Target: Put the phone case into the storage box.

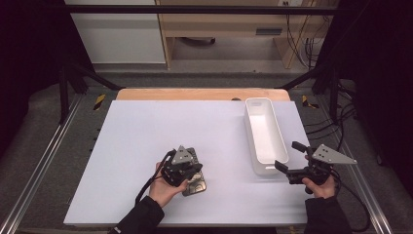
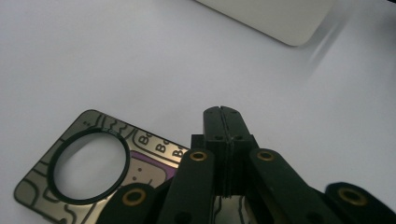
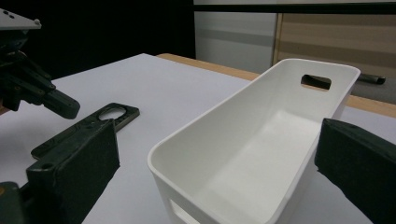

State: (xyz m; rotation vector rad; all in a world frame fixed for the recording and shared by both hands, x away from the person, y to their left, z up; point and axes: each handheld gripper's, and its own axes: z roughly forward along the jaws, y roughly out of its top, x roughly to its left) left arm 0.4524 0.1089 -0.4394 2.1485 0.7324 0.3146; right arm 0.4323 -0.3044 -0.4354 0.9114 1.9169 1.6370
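A flat metallic card (image 1: 196,186) with black line patterns, a purple patch and a round black-ringed hole (image 2: 89,165) lies on the white table cover at the front centre. My left gripper (image 1: 191,168) rests right over it, jaws pressed together, and I see nothing between the tips (image 2: 222,114). The card passes underneath the jaws. The right gripper view shows the card (image 3: 112,114) flat on the cover, with the left gripper (image 3: 53,100) above it. My right gripper (image 1: 288,156) stands open at the near end of the white bin (image 1: 253,139), its pads (image 3: 77,158) holding nothing.
The long white bin (image 3: 210,116) has handle cut-outs and nothing inside. The white cover (image 1: 146,126) lies on a wooden table whose edge (image 1: 195,93) shows at the back. A small dark object (image 1: 236,99) lies on that wooden strip.
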